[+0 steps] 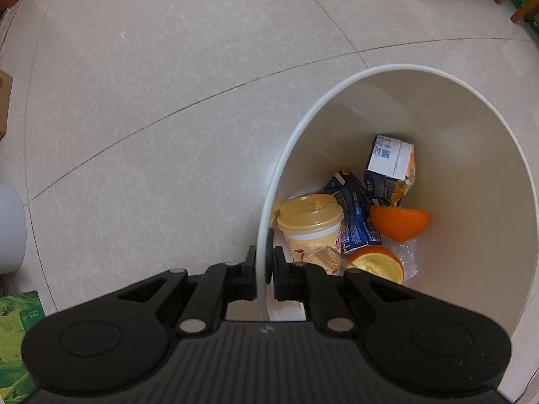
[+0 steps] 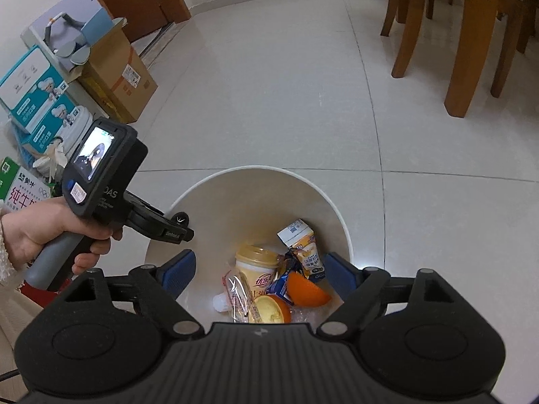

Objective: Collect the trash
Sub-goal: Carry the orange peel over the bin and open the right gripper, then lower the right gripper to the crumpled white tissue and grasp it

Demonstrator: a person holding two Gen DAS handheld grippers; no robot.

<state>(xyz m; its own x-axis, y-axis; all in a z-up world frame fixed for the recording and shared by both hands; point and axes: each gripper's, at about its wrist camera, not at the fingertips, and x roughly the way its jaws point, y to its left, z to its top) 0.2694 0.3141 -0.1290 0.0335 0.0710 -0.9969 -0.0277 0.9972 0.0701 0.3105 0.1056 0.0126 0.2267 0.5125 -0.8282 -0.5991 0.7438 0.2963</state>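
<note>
So the left gripper (image 1: 264, 262) is pinched tight on the rim of the white trash bin (image 1: 471, 155), one finger outside the wall and one inside, basically holding the bin tipped toward the camera. The right gripper (image 2: 259, 274) hangs over the bin's mouth with its blue pads (image 2: 178, 271) spread wide, nothing between them.

Everything's already down in the bin on the tiled floor (image 1: 168, 84): one yellow-lidded drink cup (image 1: 310, 222), two orange halves (image 1: 401, 224), two crumpled cartons, a blue one (image 1: 353, 215) and a white-and-yellow one (image 1: 390, 165), plus one clear wrapper (image 2: 239, 298). A hand (image 2: 50, 229) grips the left tool's handle off to the side.
</note>
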